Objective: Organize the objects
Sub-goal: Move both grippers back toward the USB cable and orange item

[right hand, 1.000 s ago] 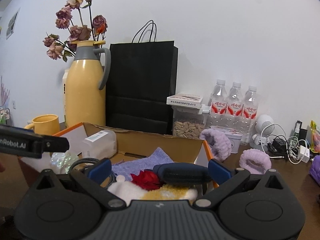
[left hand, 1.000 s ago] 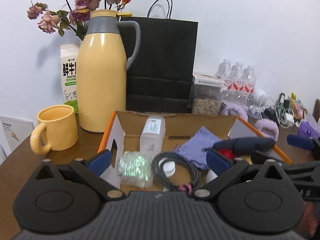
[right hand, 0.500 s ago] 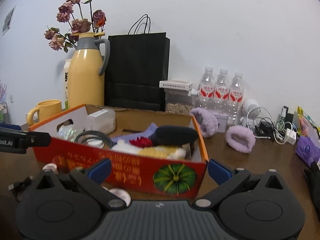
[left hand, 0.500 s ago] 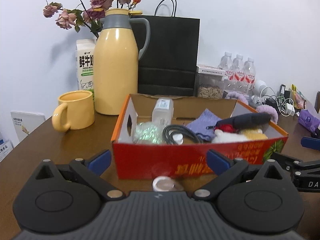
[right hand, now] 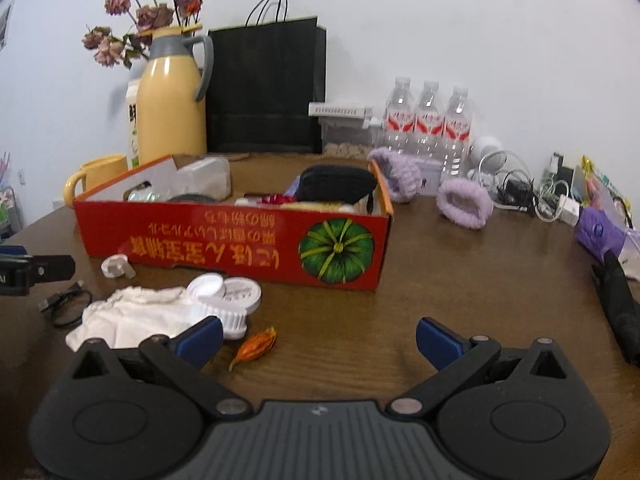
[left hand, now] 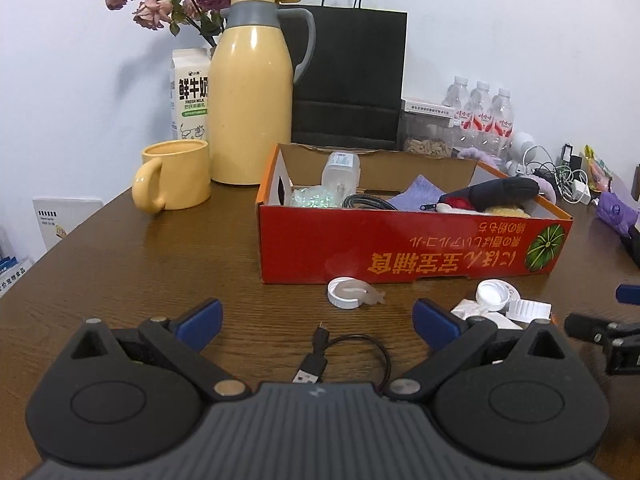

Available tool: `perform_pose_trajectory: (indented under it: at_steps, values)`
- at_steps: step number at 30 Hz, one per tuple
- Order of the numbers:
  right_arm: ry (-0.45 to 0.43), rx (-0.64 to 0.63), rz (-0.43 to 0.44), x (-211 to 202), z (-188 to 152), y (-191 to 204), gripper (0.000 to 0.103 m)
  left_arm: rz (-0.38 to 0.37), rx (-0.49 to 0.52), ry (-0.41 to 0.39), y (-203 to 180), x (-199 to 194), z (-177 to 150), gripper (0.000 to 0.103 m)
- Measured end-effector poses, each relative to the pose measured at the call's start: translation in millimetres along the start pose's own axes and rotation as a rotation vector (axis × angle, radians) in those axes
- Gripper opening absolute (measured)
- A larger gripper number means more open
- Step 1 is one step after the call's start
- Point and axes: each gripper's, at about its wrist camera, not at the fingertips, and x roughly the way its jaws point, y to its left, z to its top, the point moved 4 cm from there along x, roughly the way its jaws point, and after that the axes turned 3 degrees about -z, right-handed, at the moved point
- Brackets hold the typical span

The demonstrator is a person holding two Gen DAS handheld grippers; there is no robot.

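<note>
While the box (left hand: 412,248) is sitting on the table (left hand: 140,264), both grippers, left (left hand: 316,320) and right (right hand: 318,338), are being held wide open and empty before it.

The box (left hand: 408,248) is bright red outside with yellow lettering and a green striped pumpkin print, plain brown card inside. The jug (left hand: 250,108) is pale yellow with a grey collar, and the mug (left hand: 174,180) matches that yellow. The counter (left hand: 140,280) is dark brown woodgrain. Behind stands a black paper bag (left hand: 348,80). Two scrunchies (right hand: 464,204) are lilac; a dried bud (right hand: 256,346) is orange.
</note>
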Motion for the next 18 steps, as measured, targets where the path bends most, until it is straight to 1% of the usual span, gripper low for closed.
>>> perform_pose_trajectory:
  at_steps: [8, 12, 14, 16, 17, 18]
  values:
    - [0.137, -0.014, 0.011, 20, -7, 8, 0.102, 0.000, -0.011, 0.010, 2, 1, 1, 0.103]
    - [0.149, 0.028, 0.041, 27, -5, 8, 0.100, 0.003, -0.018, 0.015, 3, 2, 1, 0.103]
    - [0.142, 0.030, 0.041, 28, -4, 9, 0.095, 0.002, -0.022, 0.015, 3, 1, 1, 0.103]
    - [0.128, 0.027, 0.049, 28, -1, 11, 0.078, 0.002, -0.021, 0.014, 4, 1, 1, 0.103]
    - [0.122, 0.025, 0.052, 28, 0, 12, 0.075, 0.002, -0.022, 0.014, 4, 1, 1, 0.103]
    - [0.116, 0.022, 0.059, 28, 1, 14, 0.067, 0.003, -0.022, 0.014, 4, 1, 1, 0.103]
